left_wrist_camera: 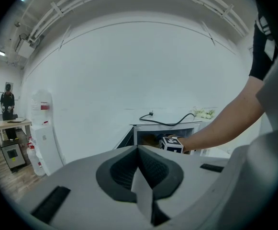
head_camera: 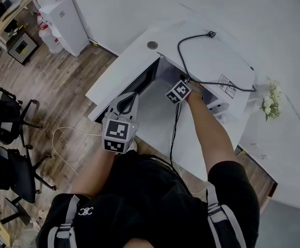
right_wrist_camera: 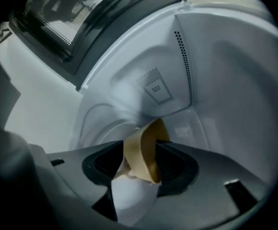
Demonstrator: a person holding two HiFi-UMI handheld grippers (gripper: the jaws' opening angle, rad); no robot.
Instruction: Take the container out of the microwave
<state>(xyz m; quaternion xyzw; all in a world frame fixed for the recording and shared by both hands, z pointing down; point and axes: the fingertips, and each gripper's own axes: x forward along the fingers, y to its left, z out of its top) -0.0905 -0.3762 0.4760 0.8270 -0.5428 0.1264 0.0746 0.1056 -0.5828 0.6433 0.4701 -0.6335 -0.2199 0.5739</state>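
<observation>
A person in a black shirt reaches into the open white microwave oven on a white table, the right gripper pushed into the cavity with its marker cube showing at the mouth. In the right gripper view the jaws are clamped on the rim of a tan, thin-walled cup-shaped container, one dark pad on either side of its wall. The container sits inside the microwave over the round floor plate, with the perforated white back wall at 1 o'clock from it. From the head view it cannot be seen. The microwave's dark door with its mesh window stands swung open at 10 o'clock of the container.

The left gripper is held back at 7 o'clock of the oven, close to the person's body above the table's near edge. Its jaws are pressed together with nothing between them, and it points toward the oven's open front.

A black power cord lies looped on the microwave's top, its plug at the 12 o'clock end. A bunch of white artificial flowers stands at 3 o'clock of the oven. Across the wood-plank floor, a white water dispenser stands at 10 o'clock and black office chairs at 8 o'clock
</observation>
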